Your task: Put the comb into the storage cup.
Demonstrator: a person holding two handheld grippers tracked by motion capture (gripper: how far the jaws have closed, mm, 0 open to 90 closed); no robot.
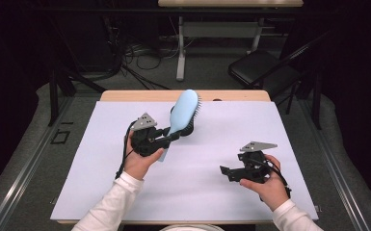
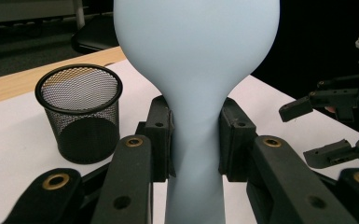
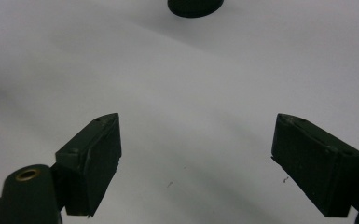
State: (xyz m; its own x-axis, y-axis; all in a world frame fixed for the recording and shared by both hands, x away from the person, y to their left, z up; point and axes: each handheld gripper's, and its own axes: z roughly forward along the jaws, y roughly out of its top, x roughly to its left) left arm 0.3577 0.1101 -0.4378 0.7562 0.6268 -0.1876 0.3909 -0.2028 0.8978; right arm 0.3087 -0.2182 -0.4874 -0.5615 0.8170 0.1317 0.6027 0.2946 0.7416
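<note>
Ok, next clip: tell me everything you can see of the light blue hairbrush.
The hairbrush has a smooth, matte, pale blue body that looks like plastic: a broad oval head narrowing to a slim handle. Dark bristles line the head's far edge in the high view. It is off the table, tilted head up and away from the person, above the black mesh cup. The left gripper is shut on its neck, one pad on each side.
</note>
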